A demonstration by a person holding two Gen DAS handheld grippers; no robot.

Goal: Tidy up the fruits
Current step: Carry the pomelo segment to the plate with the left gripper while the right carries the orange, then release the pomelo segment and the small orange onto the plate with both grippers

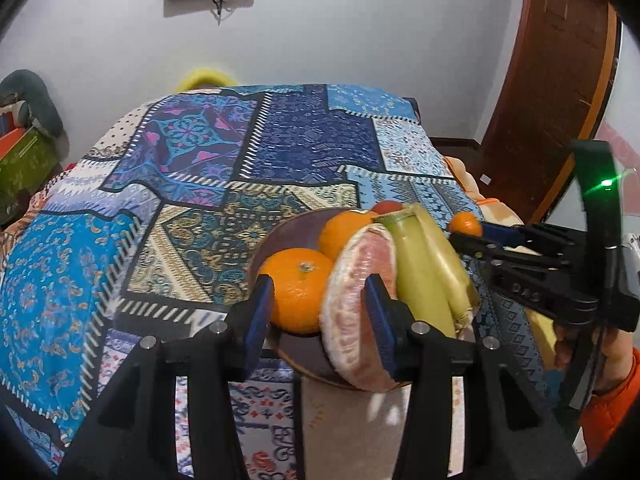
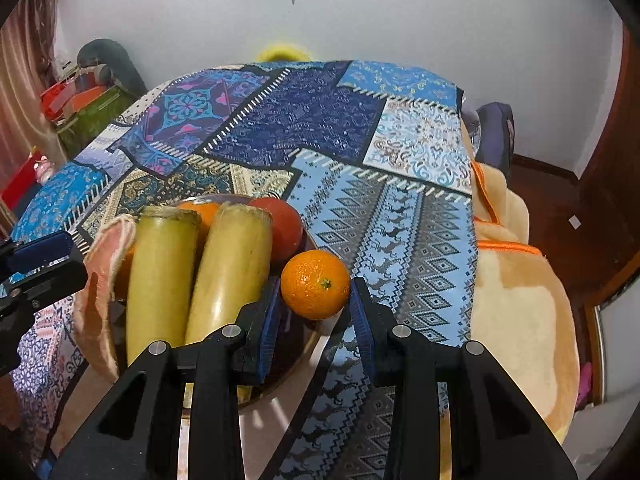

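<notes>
A dark round plate (image 1: 276, 236) near the table's front edge holds two oranges (image 1: 298, 288), a pink pomelo slice (image 1: 352, 296), two yellow-green cane pieces (image 1: 420, 264) and a red fruit (image 1: 386, 207). My left gripper (image 1: 320, 320) is open above the plate's front; the nearer orange lies between its fingers and the right finger is in front of the pomelo. My right gripper (image 2: 316, 320) is shut on a small orange (image 2: 315, 285), held just right of the plate (image 2: 298, 356). The cane pieces (image 2: 232, 268), pomelo slice (image 2: 98, 280) and red fruit (image 2: 286, 228) show there too.
A blue patchwork cloth (image 1: 200, 184) covers the table (image 2: 360, 132). A beige blanket with orange trim (image 2: 520, 300) hangs off the right side. Boxes (image 1: 20, 160) stand at the left, a wooden door (image 1: 552, 80) at the right, a wall behind.
</notes>
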